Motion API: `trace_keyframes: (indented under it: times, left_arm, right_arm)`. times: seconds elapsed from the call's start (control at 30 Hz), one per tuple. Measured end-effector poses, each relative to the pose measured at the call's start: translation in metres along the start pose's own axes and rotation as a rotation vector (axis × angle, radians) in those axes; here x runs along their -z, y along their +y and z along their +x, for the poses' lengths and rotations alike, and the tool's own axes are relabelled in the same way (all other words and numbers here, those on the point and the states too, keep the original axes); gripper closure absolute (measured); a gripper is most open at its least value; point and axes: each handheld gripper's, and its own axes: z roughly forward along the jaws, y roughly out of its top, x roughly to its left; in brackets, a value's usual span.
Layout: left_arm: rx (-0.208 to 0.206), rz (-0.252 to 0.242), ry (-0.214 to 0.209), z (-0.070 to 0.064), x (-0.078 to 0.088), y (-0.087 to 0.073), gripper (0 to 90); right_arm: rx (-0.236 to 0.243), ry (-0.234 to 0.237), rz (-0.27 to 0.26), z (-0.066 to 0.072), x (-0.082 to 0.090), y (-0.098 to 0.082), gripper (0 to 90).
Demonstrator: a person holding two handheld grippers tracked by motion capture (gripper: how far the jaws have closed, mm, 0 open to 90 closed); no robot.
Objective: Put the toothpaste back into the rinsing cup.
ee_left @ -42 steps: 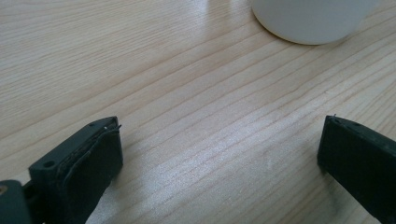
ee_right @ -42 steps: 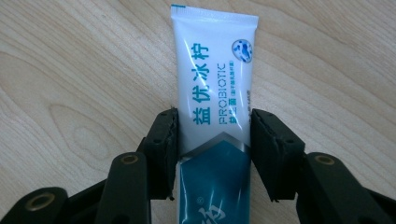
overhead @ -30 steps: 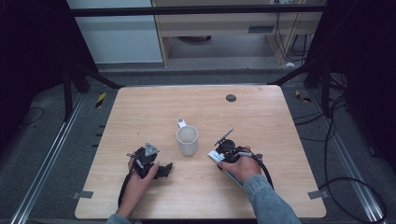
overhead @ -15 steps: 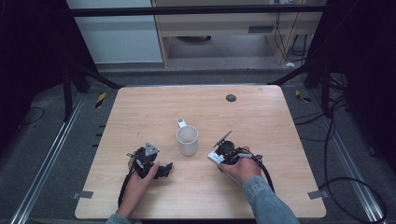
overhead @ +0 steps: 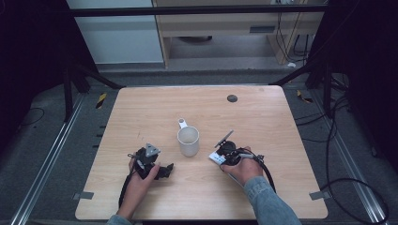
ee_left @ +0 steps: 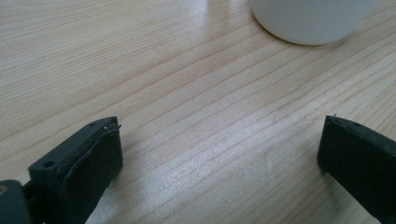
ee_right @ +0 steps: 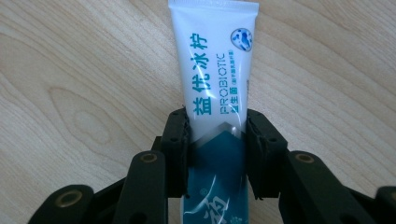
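White-and-teal toothpaste tube (ee_right: 218,93) — white mug (overhead: 188,141), pale wood-grain table (overhead: 263,112), black tools.

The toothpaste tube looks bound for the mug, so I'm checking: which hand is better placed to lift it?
Right. The right tongs have just been closing around the toothpaste tube. The left tongs stand open over bare table near the mug.

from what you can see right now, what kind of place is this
Probably a lab or recording rig, not a home: a bare wooden table stands inside a dark metal frame, cables trail over the grey floor, and a person works two handheld grippers beside a white mug.
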Motion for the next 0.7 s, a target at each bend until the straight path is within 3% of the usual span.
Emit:
trace_keyframes:
  times: [0.7]
  left_arm:
    - [-0.001,0.0,-0.002,0.0002,-0.0001,0.0001,0.0]
  right_arm:
    - [-0.004,-0.002,-0.005,0.0007,0.0045,-0.0001,71.8]
